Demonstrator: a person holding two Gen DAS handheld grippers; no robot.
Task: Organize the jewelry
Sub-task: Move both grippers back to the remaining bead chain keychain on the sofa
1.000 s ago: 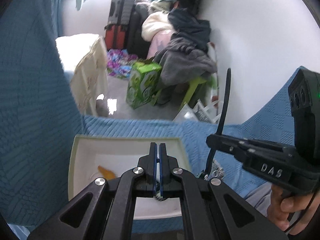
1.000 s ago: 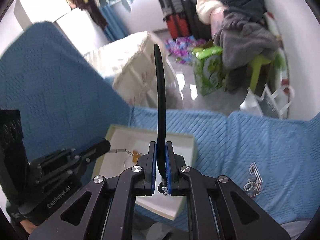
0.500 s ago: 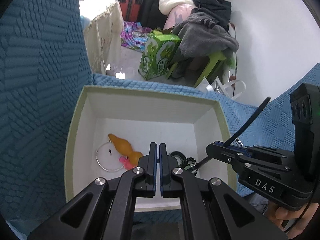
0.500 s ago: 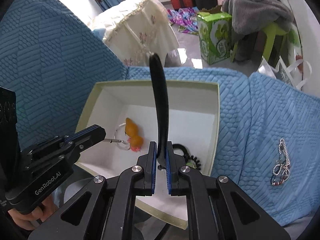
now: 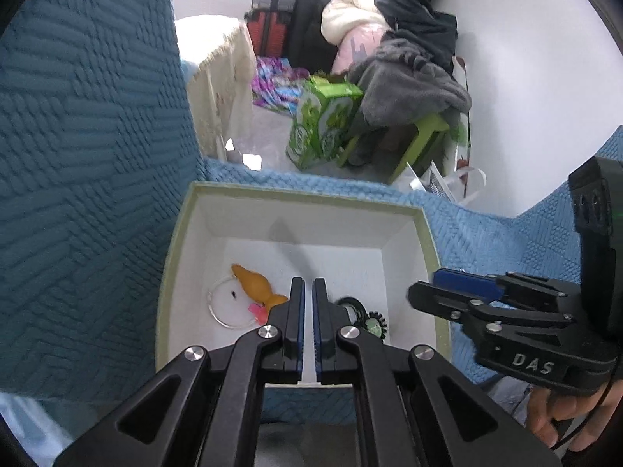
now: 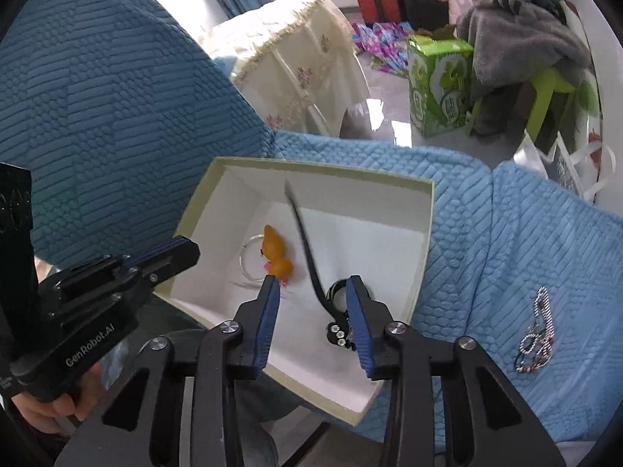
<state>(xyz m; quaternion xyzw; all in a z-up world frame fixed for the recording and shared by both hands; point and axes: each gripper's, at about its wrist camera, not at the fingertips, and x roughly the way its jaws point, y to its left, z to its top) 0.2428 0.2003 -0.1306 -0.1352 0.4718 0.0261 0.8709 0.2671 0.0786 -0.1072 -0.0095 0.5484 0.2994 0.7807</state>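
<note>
Box (image 6: pixel 426 210): open, white inside, pale green rim, resting on a blue quilted cover (image 6: pixel 506 233). Near corner hidden behind the hand-held grippers in both views.

Contents:
- Orange duck-shaped charm (image 6: pixel 277 253) on a thin clear ring (image 5: pixel 224 303); small pink piece at its lower end, detail too small to read.
- Black band (image 6: pixel 305 241), long and narrow, lying free on the box floor with its far tip against the back wall; its near end carries a black piece set with three small stones (image 6: pixel 337 334). In the left wrist view it shows only as a dark blur.
- Black coiled loop (image 5: pixel 352 305), with a green-centred round piece beside it, both half hidden by the left fingers.

Outside the box: a tangle of beaded jewelry (image 6: pixel 539 334) on the cover, well to the right, individual items not separable.

Left hand-held gripper (image 5: pixel 307 295): over the box, pads nearly together with a thin gap, nothing between them.

Right hand-held gripper (image 6: pixel 311 292): over the box, jaws opening; the band's near end lies between them, touching neither pad as far as can be seen.

Hands: only fingers on each handle show, at the frame edges.
</note>
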